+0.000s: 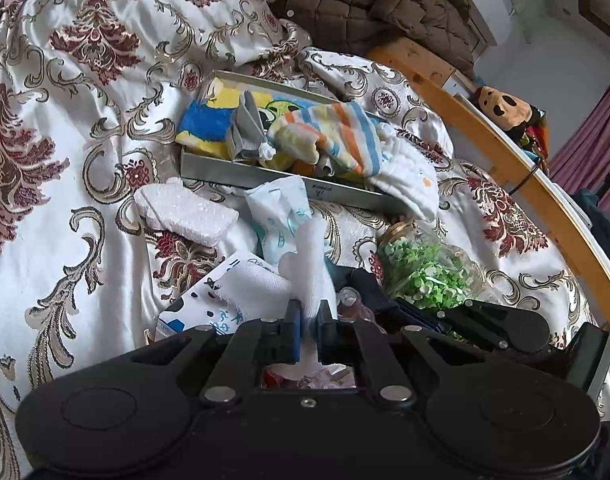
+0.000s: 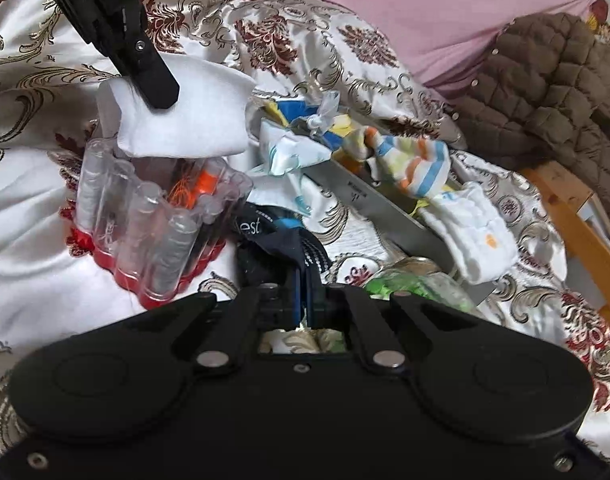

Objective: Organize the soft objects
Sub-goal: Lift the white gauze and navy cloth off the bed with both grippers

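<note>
White cloth [image 1: 311,276] is what we pinch in our left gripper [image 1: 308,320], its jaws pressed on the fabric just above a clear thread box [image 2: 153,216] on the patterned bedspread [image 1: 57,184]. Our right gripper [image 2: 303,300] is clamped on a dark garment [image 2: 281,248] lying beside that box. Ahead, a metal tray [image 1: 265,174] holds a striped sock [image 1: 337,132], a blue-and-yellow cloth [image 1: 203,124] and a white sock [image 1: 409,176] drooping over its edge. A jar of green bits [image 1: 425,268] lies near the tray.
</note>
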`<control>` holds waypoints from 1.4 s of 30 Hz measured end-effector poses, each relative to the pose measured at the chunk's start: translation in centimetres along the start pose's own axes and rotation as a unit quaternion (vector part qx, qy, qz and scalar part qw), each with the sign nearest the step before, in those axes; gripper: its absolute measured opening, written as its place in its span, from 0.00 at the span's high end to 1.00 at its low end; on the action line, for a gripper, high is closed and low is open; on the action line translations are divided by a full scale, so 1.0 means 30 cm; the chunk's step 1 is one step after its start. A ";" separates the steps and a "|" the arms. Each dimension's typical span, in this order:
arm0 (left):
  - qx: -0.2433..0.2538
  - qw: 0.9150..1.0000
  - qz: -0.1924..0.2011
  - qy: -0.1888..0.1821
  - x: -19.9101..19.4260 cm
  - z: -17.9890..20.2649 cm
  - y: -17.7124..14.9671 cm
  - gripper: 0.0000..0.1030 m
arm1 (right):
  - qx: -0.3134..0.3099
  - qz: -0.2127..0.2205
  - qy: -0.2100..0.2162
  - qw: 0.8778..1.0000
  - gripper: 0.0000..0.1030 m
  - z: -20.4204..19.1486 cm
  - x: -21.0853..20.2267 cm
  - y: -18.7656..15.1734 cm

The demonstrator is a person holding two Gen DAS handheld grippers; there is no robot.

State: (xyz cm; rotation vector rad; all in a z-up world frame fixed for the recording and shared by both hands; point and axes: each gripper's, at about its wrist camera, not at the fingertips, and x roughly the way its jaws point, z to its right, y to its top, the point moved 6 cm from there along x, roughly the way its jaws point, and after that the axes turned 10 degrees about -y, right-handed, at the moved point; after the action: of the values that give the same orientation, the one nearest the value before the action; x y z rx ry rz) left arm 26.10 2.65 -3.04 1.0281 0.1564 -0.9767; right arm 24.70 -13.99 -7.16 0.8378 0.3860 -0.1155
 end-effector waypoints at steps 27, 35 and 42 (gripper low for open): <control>-0.023 0.996 0.088 0.018 -0.242 0.158 -0.099 0.93 | 0.006 0.086 -0.116 0.990 1.00 0.077 -0.198 0.050; -0.024 0.993 0.113 0.019 -0.292 0.203 -0.114 0.93 | 0.026 0.119 -0.126 0.985 1.00 0.087 -0.252 0.055; -0.033 0.992 0.117 0.015 -0.294 0.189 -0.107 0.93 | 0.039 0.124 -0.124 0.984 1.00 0.089 -0.250 0.058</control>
State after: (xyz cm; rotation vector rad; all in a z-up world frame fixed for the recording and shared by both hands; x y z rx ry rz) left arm 16.73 3.12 2.66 0.9774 0.0892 -0.7382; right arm 18.96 -15.20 -1.50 0.9299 0.0420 -0.0019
